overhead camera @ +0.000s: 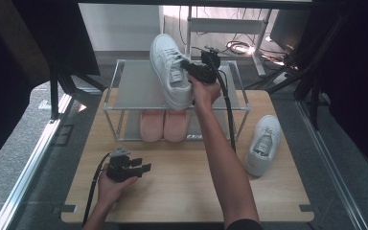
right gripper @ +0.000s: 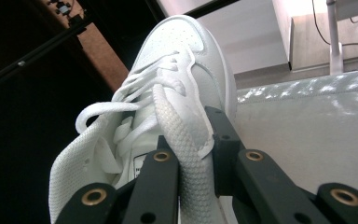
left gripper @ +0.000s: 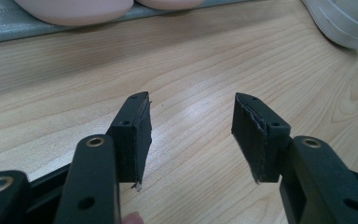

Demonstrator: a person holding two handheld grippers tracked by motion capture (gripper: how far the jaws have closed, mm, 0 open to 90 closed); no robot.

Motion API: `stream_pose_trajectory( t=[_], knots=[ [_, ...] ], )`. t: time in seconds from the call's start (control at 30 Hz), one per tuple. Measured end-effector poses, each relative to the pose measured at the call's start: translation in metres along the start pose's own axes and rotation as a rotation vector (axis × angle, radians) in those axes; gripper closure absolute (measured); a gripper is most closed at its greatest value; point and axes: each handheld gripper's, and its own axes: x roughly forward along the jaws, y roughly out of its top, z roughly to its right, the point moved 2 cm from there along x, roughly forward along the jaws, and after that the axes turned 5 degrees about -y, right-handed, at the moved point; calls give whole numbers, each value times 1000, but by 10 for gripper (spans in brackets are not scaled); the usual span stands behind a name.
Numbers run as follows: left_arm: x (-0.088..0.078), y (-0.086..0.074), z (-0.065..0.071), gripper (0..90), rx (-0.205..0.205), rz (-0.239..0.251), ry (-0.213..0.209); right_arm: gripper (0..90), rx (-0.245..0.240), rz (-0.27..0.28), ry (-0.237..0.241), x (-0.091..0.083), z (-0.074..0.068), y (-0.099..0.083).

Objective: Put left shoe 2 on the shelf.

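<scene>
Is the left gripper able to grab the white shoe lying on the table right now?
Probably yes. The left gripper is open and holds nothing, and bare table lies between it and the white shoe. Only the person's right forearm crosses partway.

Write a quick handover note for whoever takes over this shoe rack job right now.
Right gripper: shut on the collar of the white sneaker, which is at the rack's top shelf.
Left gripper: open, empty, over the table.
Second white sneaker lies on the table, right of the rack.
Pink slippers sit on the lower shelf.
Left: release the first sneaker, likely shelve the second.
</scene>
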Motion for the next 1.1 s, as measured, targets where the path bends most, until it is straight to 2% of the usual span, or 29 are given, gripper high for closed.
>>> stream_pose_trajectory(
  t=[0.2,0.3,0.47,0.53,0.6,0.73,0.93,1.1],
  knots=[
    [0,0,-1,480,1,-1,-2,819,31,-25,-31,19,-1,-3],
    [1,0,-1,480,2,-5,-1,812,25,-40,-62,26,-1,-5],
    [2,-1,-1,480,-1,-4,-1,790,25,-65,-73,35,3,-9],
    [2,-1,0,480,2,-8,0,756,7,-71,-78,37,5,-9],
    [3,-1,0,480,3,-9,1,691,10,-100,-78,41,9,-11],
    [4,-2,0,480,4,-12,0,590,42,-81,8,41,14,-12],
    [4,-2,1,480,6,-14,2,573,29,-27,42,28,12,-5],
    [4,-1,1,480,8,-12,3,607,-13,0,60,9,13,-2]
  ],
)
